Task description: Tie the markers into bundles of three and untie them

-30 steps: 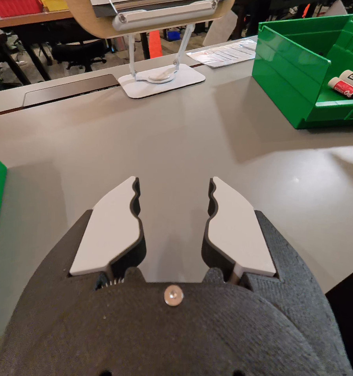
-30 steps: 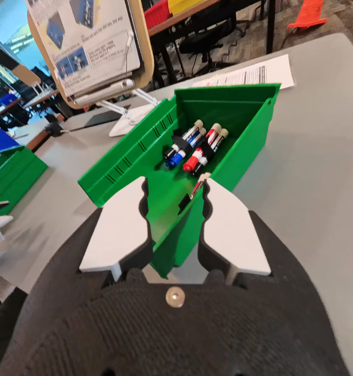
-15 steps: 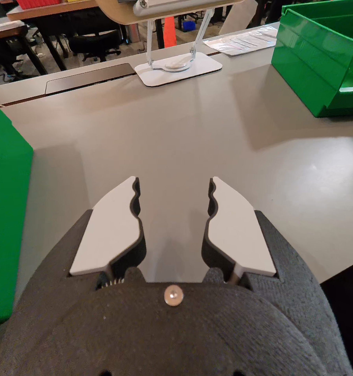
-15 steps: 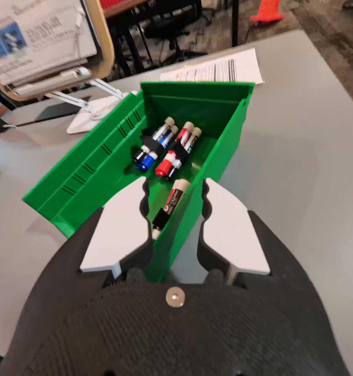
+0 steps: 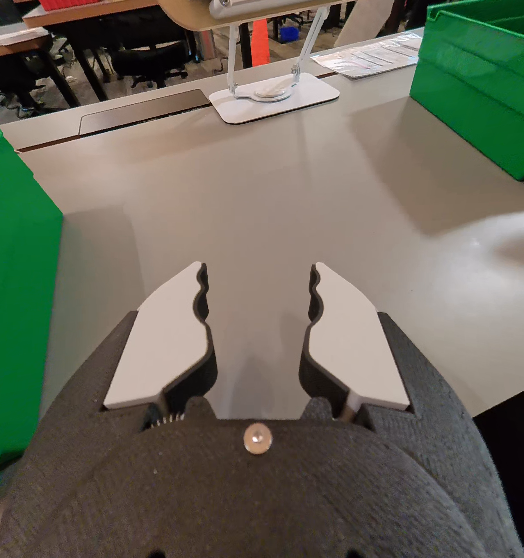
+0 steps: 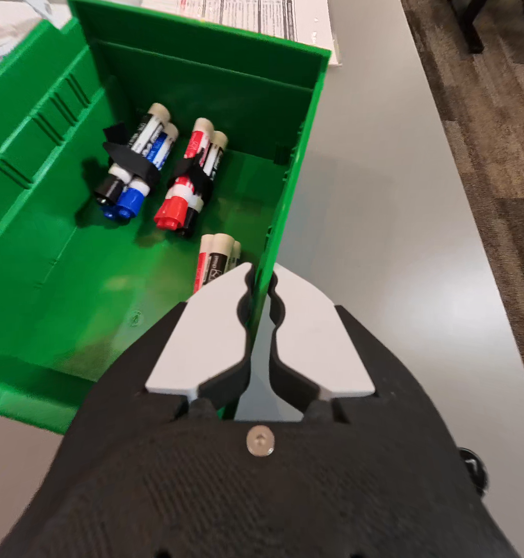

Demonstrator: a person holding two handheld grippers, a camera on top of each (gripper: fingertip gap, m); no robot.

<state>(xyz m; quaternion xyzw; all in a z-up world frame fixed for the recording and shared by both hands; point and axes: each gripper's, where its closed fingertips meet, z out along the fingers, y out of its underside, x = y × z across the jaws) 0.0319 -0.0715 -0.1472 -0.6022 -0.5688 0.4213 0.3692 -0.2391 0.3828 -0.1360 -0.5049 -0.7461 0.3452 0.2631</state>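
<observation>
Left wrist view, left to right. A green bin (image 5: 10, 271) stands at the left edge, cut off by the frame; only its outer wall shows, its contents hidden. The left gripper (image 5: 258, 265) hovers over the bare grey table (image 5: 254, 196), jaws spread wide with nothing between them. Beyond it a white stand base (image 5: 273, 98) rests on the table, its tan board cut off at the top edge. A plastic-sleeved sheet (image 5: 369, 57) lies behind and to the right; its print is too small to make out. A second green bin (image 5: 478, 75) occupies the upper right corner, cropped, interior not visible from here.

Right wrist view, left to right. The same green bin (image 6: 43, 271) fills the left half, its left portion blurred. Inside lie a black-and-blue marker bundle (image 6: 137, 169) bound with a black strap, then a red-and-black marker bundle (image 6: 191, 178) likewise strapped. A third marker bundle (image 6: 217, 259) lies just beside the right wall, its lower part hidden behind the left finger. Labels on the barrels carry print, partly smeared. The right gripper (image 6: 260, 271) is closed narrow on the bin's right wall, one finger inside, one outside. A printed paper sheet (image 6: 254, 15) lies beyond the bin, cut off at the top. Brown flooring (image 6: 496, 120) shows at far right.
</observation>
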